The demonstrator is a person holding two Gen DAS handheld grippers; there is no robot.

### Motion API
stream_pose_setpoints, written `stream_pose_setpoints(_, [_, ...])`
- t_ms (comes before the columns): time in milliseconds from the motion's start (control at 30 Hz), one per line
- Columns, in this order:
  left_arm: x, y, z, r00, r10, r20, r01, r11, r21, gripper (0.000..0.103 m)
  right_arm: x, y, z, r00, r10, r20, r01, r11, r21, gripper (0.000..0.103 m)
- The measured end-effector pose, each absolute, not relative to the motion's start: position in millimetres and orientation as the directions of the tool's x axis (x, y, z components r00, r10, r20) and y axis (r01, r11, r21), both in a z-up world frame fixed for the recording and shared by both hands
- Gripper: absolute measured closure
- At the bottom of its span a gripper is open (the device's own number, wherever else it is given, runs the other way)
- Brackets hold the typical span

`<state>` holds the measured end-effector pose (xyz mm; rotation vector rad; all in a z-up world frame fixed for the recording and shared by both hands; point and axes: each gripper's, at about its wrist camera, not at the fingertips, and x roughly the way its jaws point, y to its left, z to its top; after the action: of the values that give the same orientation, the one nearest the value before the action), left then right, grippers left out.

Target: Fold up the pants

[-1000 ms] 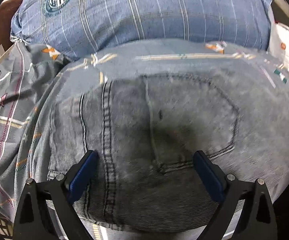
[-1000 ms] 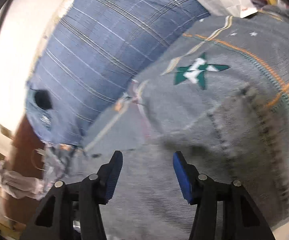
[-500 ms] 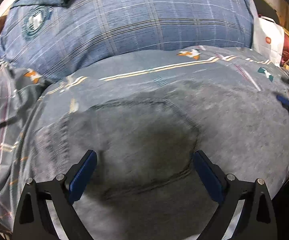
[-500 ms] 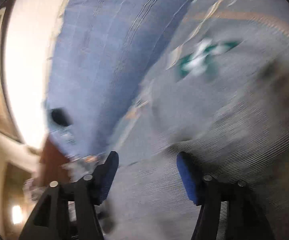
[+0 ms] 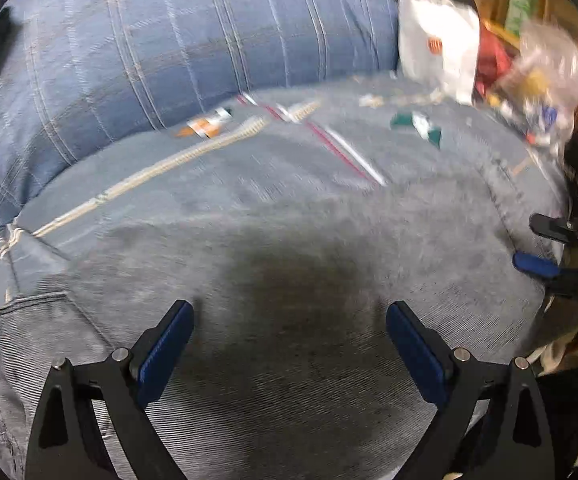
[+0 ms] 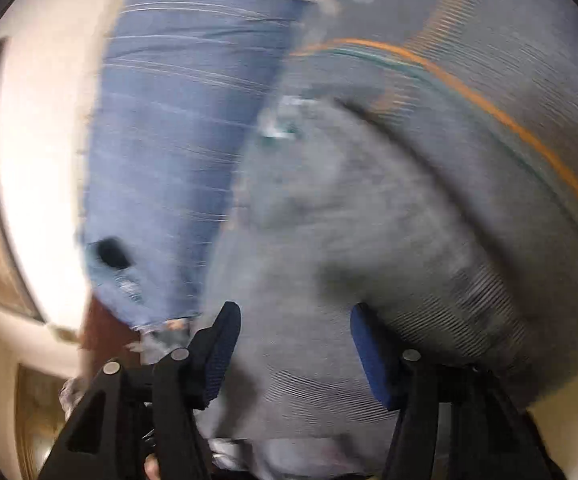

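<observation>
The grey denim pants [image 5: 289,264] lie spread flat on the patterned bedsheet, filling the lower part of the left wrist view. My left gripper [image 5: 289,328] hovers just above them with jaws wide apart and nothing between them. My right gripper [image 6: 295,340] is open over the blurred pants [image 6: 349,240] near their edge. It also shows at the right edge of the left wrist view [image 5: 545,244], open, at the pants' right side.
A large blue striped pillow [image 5: 169,52] lies behind the pants; it also shows in the right wrist view [image 6: 177,152]. A white paper bag [image 5: 437,44] and a clear plastic bag of items [image 5: 541,80] sit at the back right. The patterned bedsheet [image 5: 329,136] lies beyond the pants.
My left gripper has swung right across the pants, from the back pocket to plain cloth. My right gripper has moved fast and turned; it now shows in the left view.
</observation>
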<state>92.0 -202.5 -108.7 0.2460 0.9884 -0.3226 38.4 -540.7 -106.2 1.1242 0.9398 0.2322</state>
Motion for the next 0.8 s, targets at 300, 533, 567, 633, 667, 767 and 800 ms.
stream_pose_setpoints(300, [83, -210, -99, 0.549, -0.112, -0.828, 0.389, 0.911, 0.135, 0.003, -7, -554, -80, 0.699, 0.540, -0.469, 0.243, 0.437, 0.866, 0.037])
stream_pose_setpoints(533, [83, -215, -117, 0.494, -0.100, -0.864, 0.403, 0.906, 0.126, 0.003, -17, -575, -83, 0.725, 0.502, -0.472, 0.267, 0.427, 0.864, 0.044])
stream_pose_setpoints(567, [82, -215, -112, 0.494, -0.134, -0.859, 0.402, 0.911, 0.089, 0.003, -22, -575, -78, 0.729, 0.495, -0.472, 0.260, 0.438, 0.861, 0.044])
stream_pose_setpoints(633, [83, -217, -100, 0.516, -0.182, -0.837, 0.385, 0.922, 0.037, 0.003, -37, -581, -79, 0.730, 0.465, -0.501, 0.306, 0.434, 0.847, 0.043])
stream_pose_setpoints(667, [83, -219, -96, 0.523, -0.198, -0.829, 0.382, 0.924, 0.020, 0.003, -41, -583, -84, 0.724, 0.454, -0.520, 0.336, 0.426, 0.840, 0.043])
stream_pose_setpoints(767, [82, -232, -88, 0.530, -0.236, -0.815, 0.370, 0.929, -0.028, 0.003, -48, -592, -102, 0.713, 0.453, -0.535, 0.391, 0.377, 0.840, 0.043])
stream_pose_setpoints(800, [86, -236, -88, 0.532, -0.240, -0.812, 0.366, 0.930, -0.034, 0.003, -50, -594, -103, 0.716, 0.454, -0.531, 0.392, 0.369, 0.843, 0.043])
